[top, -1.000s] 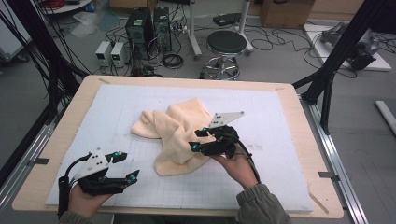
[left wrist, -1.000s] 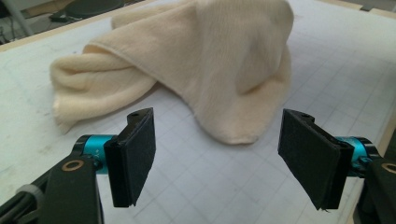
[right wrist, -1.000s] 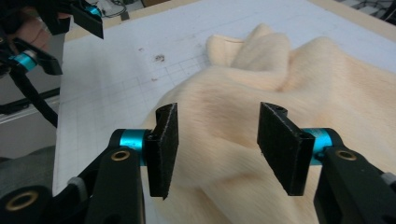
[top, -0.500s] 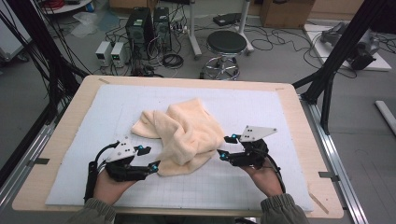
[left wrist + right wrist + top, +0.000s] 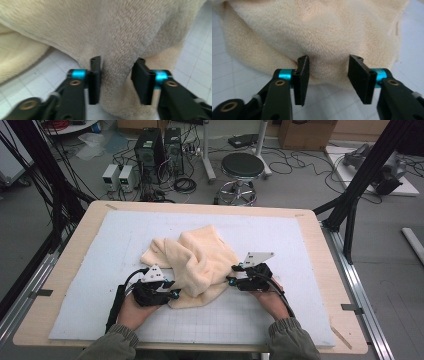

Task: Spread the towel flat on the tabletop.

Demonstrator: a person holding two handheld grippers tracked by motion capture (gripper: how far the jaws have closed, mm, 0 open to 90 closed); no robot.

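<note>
Compared with 1 second earlier, the left gripper is being closed around a fold of the cream towel crumpled mid-table, while the right gripper is being brought down, jaws narrowing at its right edge, not yet pressing.

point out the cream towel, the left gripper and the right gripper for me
cream towel [image 5: 200, 257], high view, on its bunched middle fold.
left gripper [image 5: 175, 292], high view, midway between its fingertips.
right gripper [image 5: 231, 279], high view, midway between its fingertips.
</note>
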